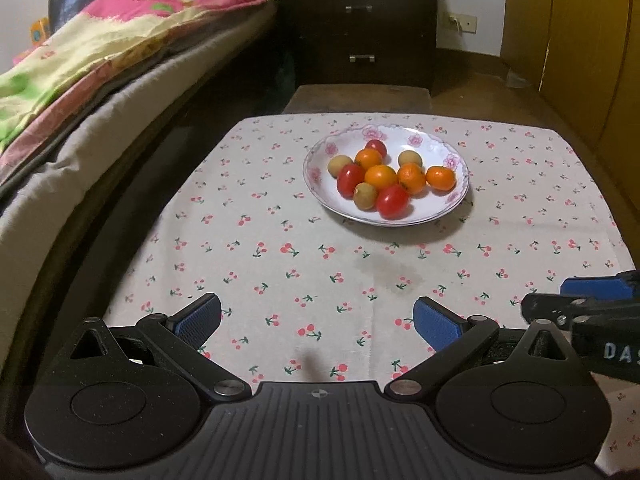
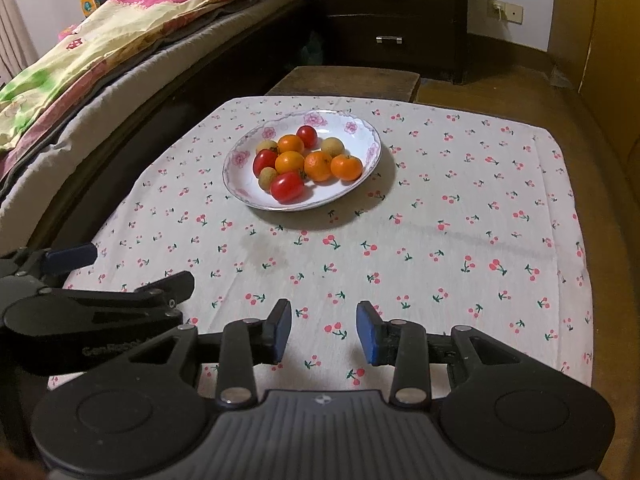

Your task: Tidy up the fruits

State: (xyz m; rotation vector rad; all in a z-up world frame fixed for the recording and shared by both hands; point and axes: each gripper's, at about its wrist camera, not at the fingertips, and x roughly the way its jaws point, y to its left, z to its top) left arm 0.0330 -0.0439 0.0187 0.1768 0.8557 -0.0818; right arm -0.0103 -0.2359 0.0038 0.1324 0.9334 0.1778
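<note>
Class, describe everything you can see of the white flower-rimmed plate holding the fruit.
The white flower-rimmed plate is shallow and round, apparently glazed ceramic, with pink blossoms printed around a scalloped rim. It sits flat on the cherry-print tablecloth, toward the table's far side. Small orange, red and tan fruits are heaped at its centre. Neither gripper touches it.

The room is lit from above by warm, rather dim light. The white cloth (image 1: pixel 360 264) is seen brightly, while the corners of both pictures are left dark. A soft shadow is cast by the plate (image 2: pixel 372 148) to its near right side in the right view. Small bright spots are seen on the fruits (image 1: pixel 380 178). Straight edges are bent into curves near the borders. The bed (image 1: pixel 100 60) is shown a little blurred.
</note>
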